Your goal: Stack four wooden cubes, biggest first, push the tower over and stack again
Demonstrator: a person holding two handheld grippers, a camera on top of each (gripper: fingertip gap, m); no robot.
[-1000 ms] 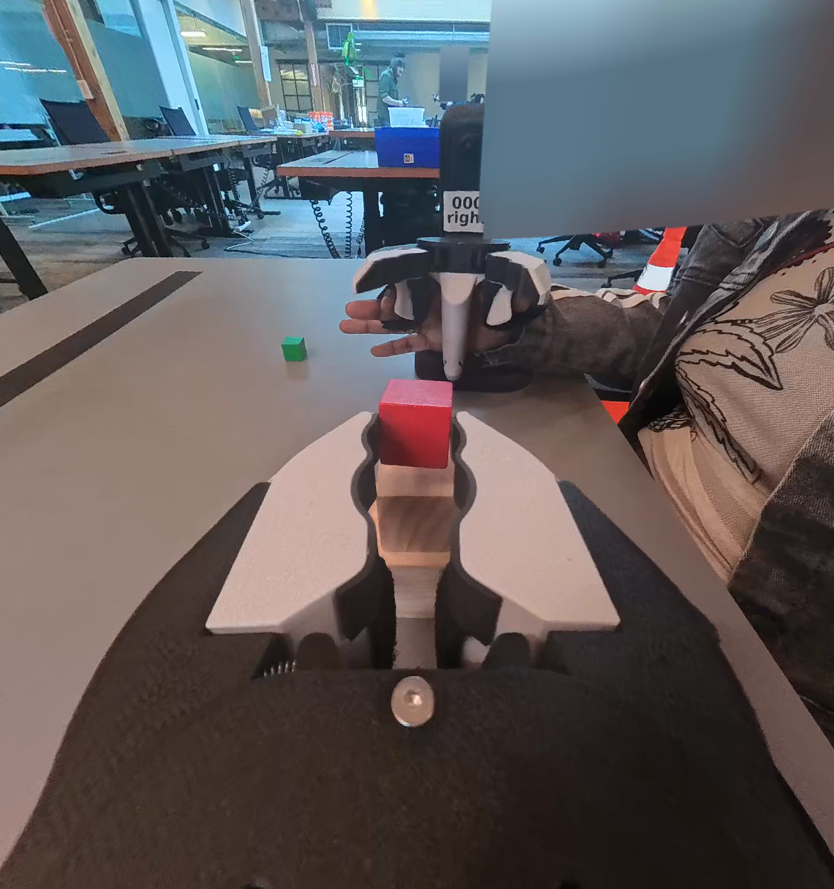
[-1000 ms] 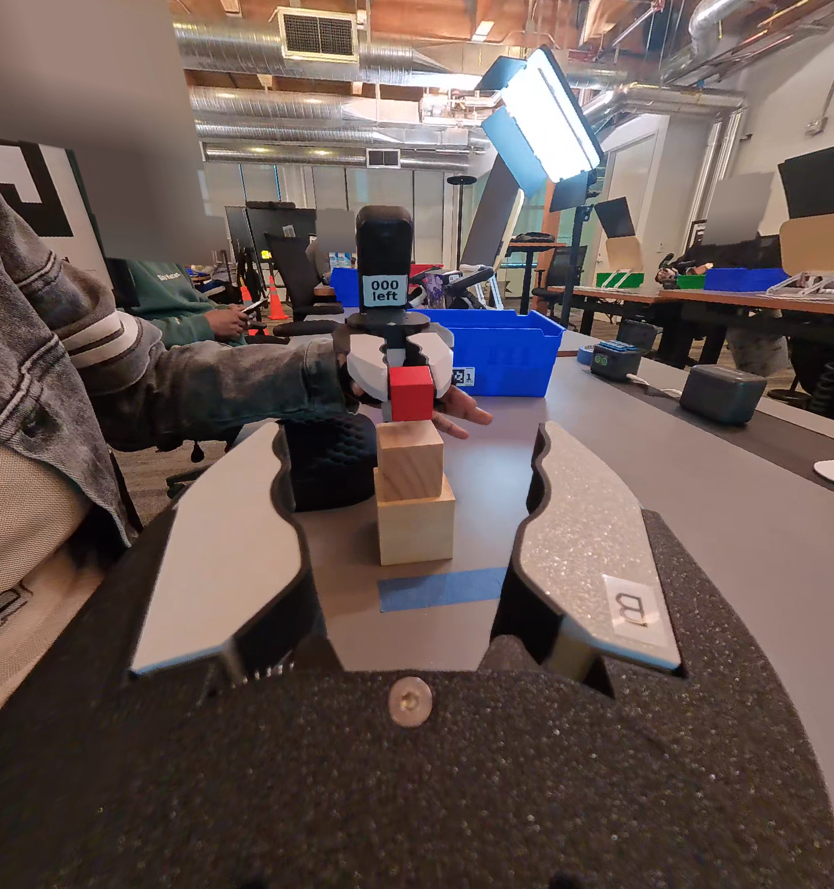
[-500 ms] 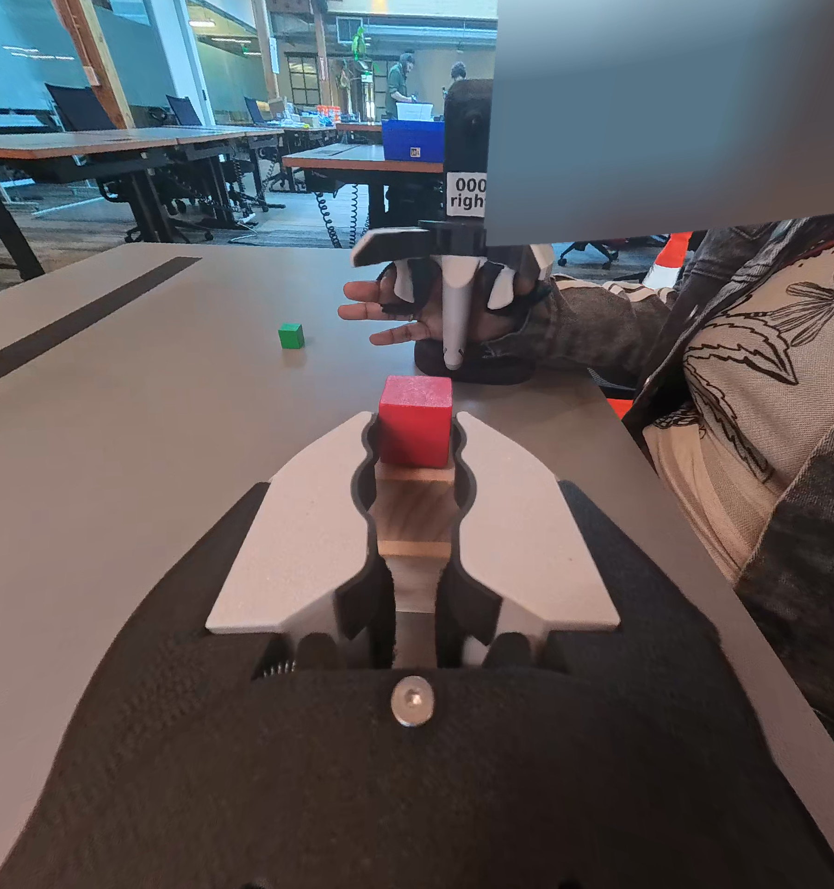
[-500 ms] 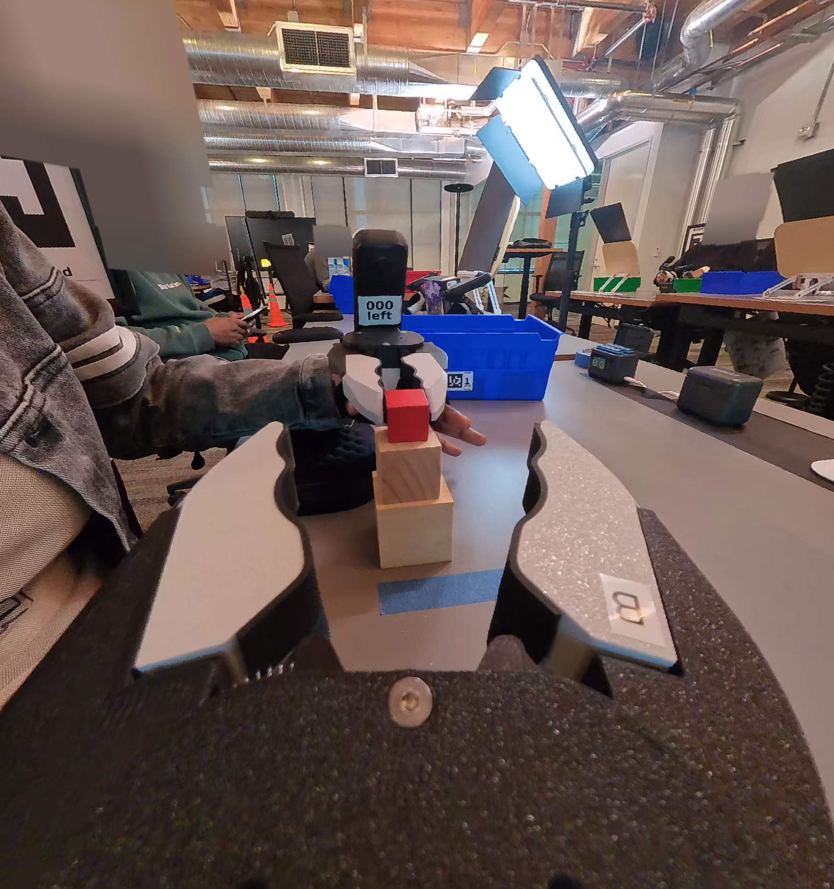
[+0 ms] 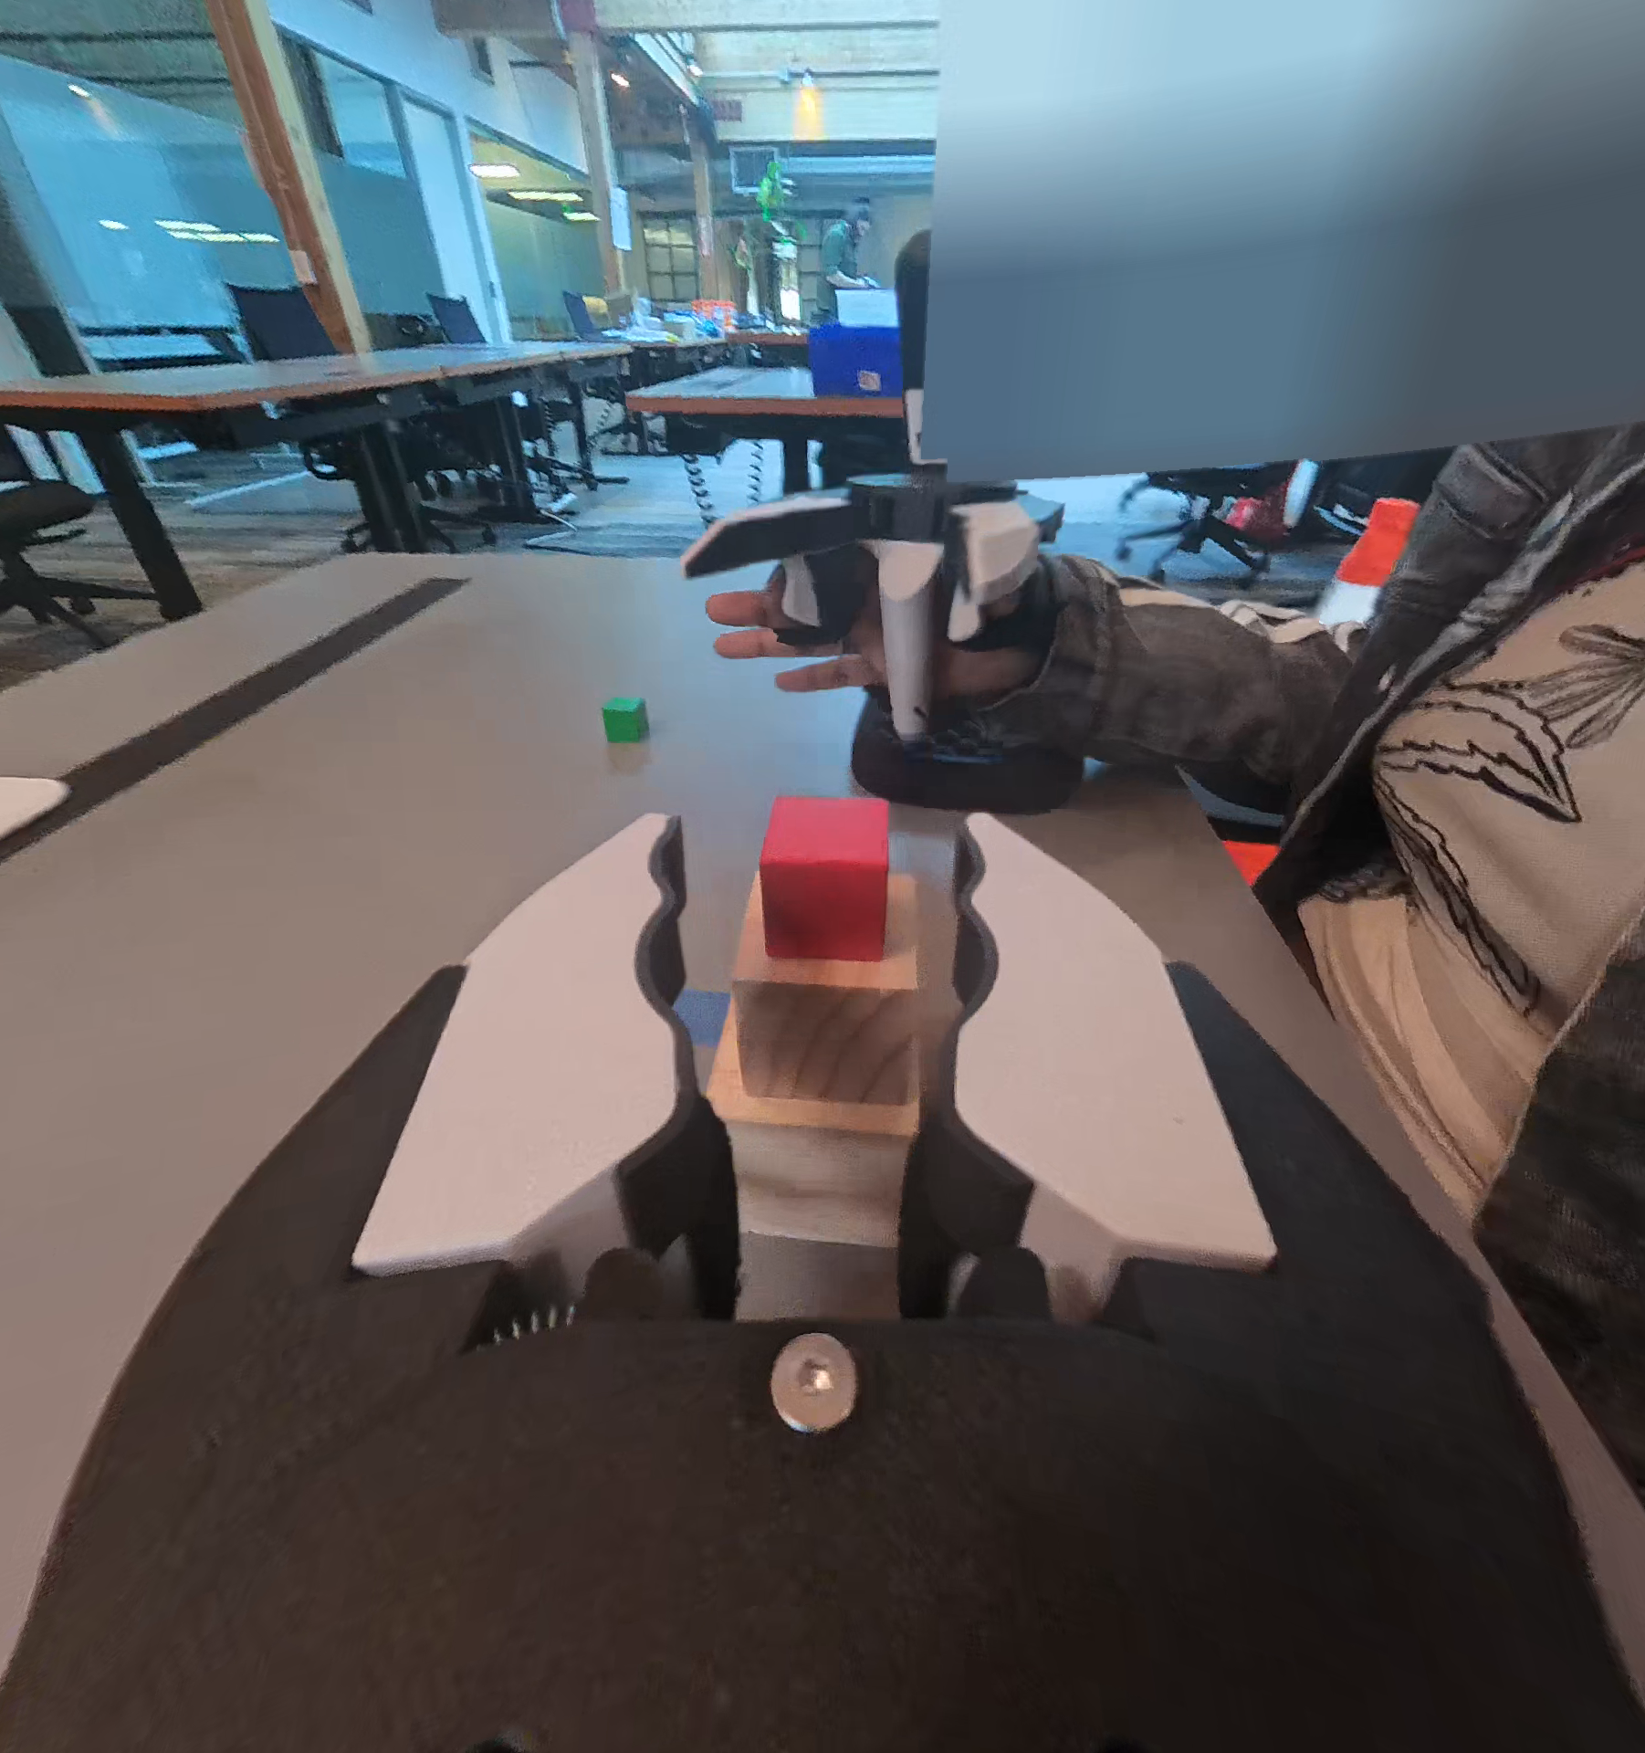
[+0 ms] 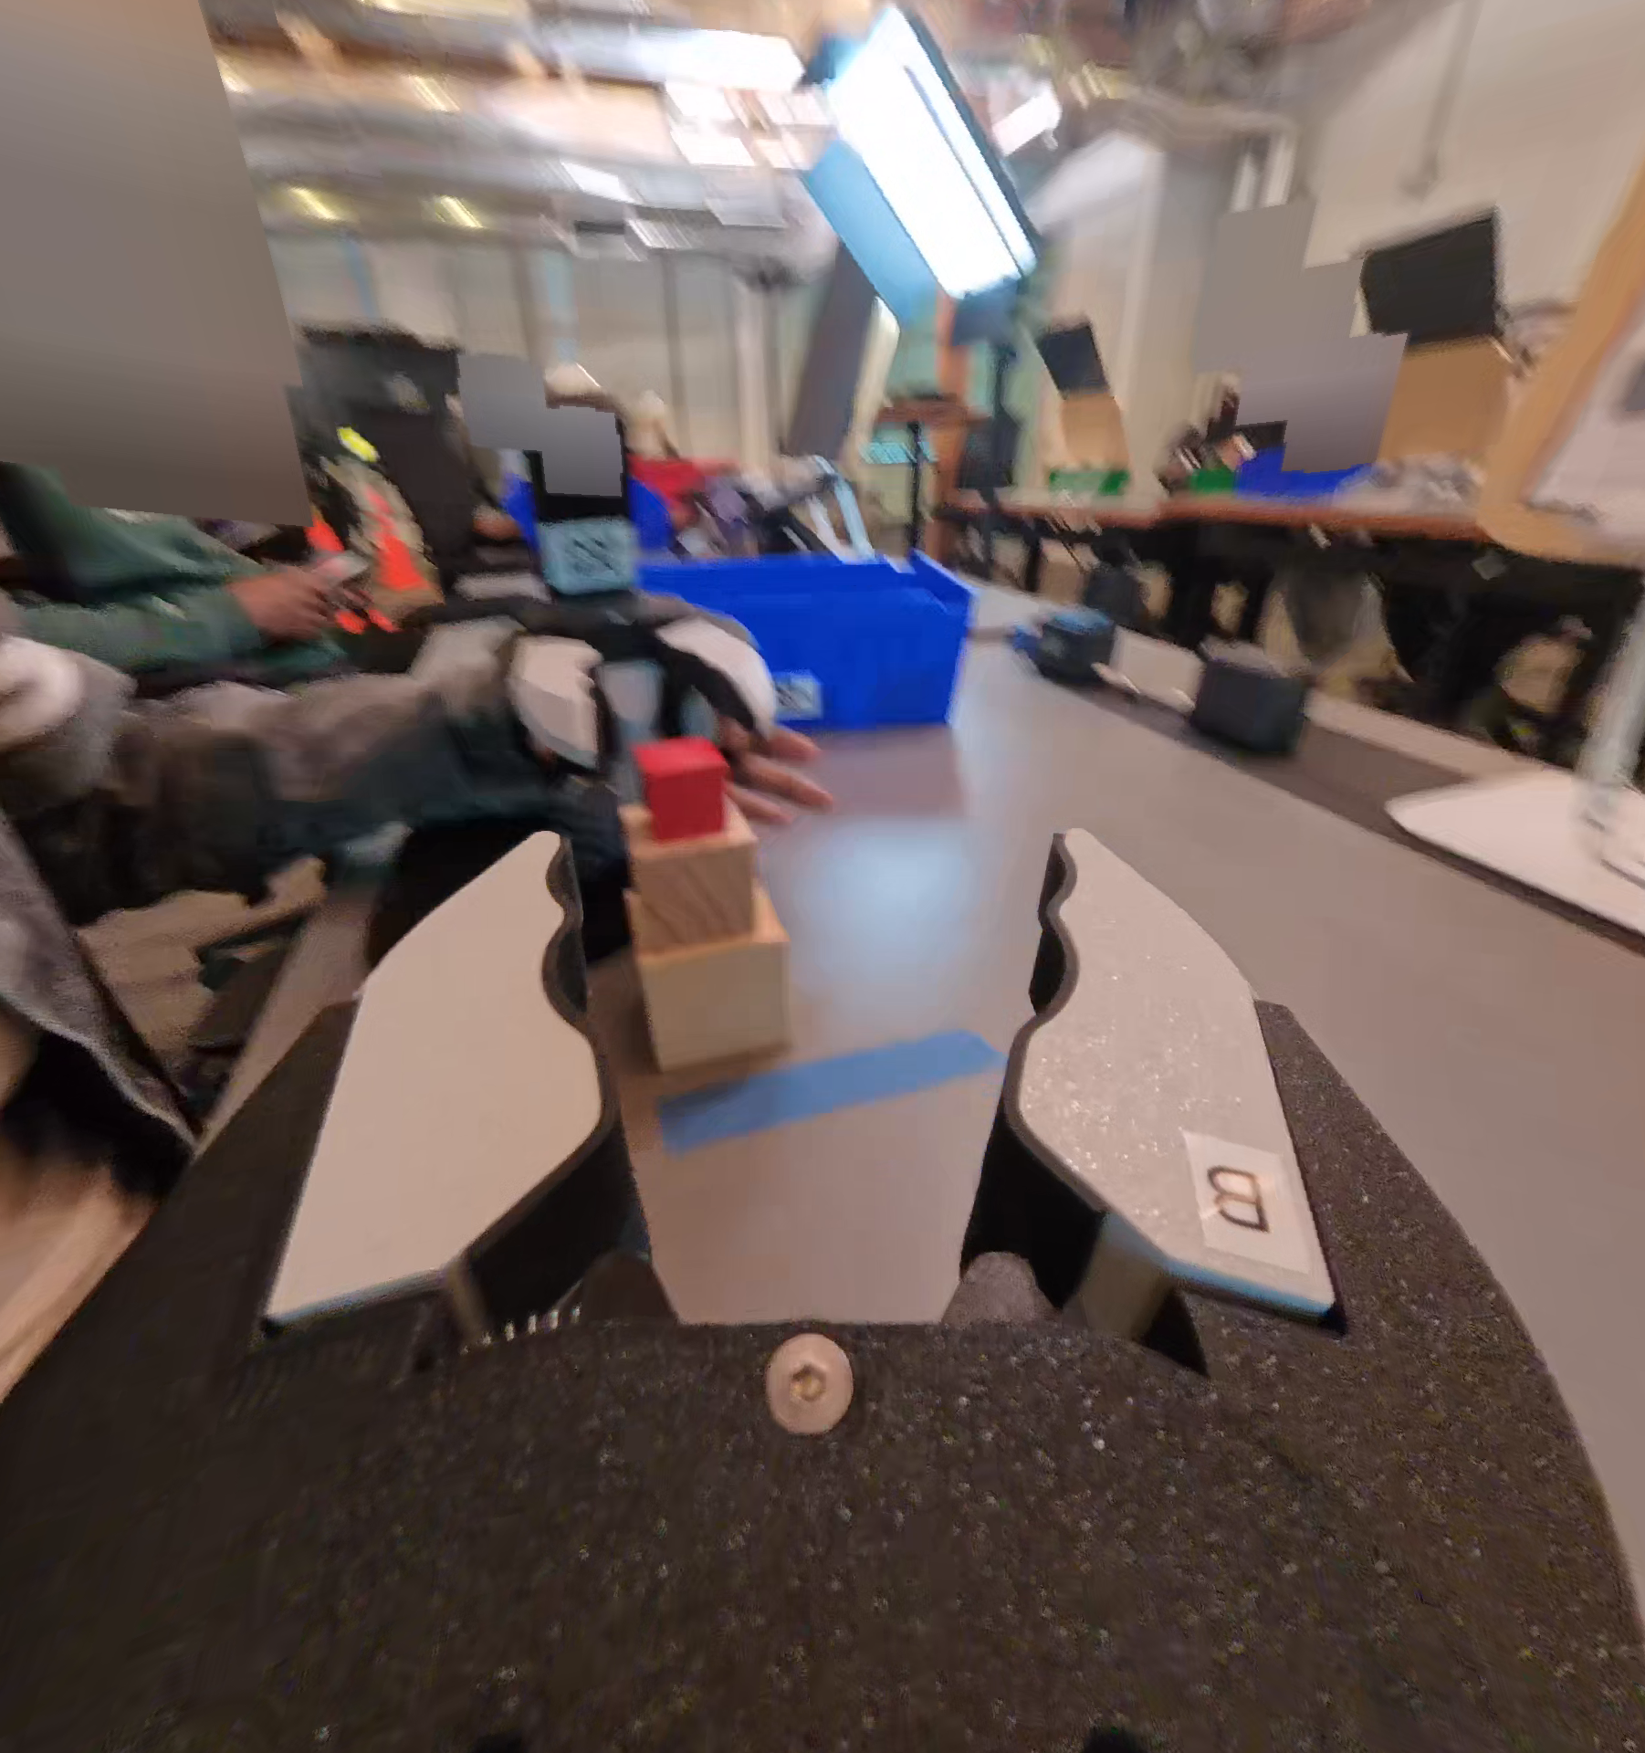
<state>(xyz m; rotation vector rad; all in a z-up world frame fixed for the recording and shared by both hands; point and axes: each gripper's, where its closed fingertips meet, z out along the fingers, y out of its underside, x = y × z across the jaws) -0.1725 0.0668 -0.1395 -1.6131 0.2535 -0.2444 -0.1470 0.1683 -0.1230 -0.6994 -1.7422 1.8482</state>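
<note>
Three cubes are stacked on the grey surface (image 5: 231, 901) right now — big plain wooden cube (image 6: 716, 996) at the bottom, a smaller plain wooden cube (image 6: 695, 887) on it, and the red cube (image 5: 823, 877) on top. The left tool (image 5: 819, 892) sits around the red one but its fingers are spread, with a visible gap on both sides, so it's released, not gripping. The green cube (image 5: 625, 718) is off on its own, well apart from the tower, farther out on the surface. The right tool (image 6: 804, 911) is wide open with nothing in it — the tower stands just ahead of its left finger (image 6: 477, 1043), by a strip of blue tape (image 6: 828, 1086). The right view is pretty blurry.
</note>
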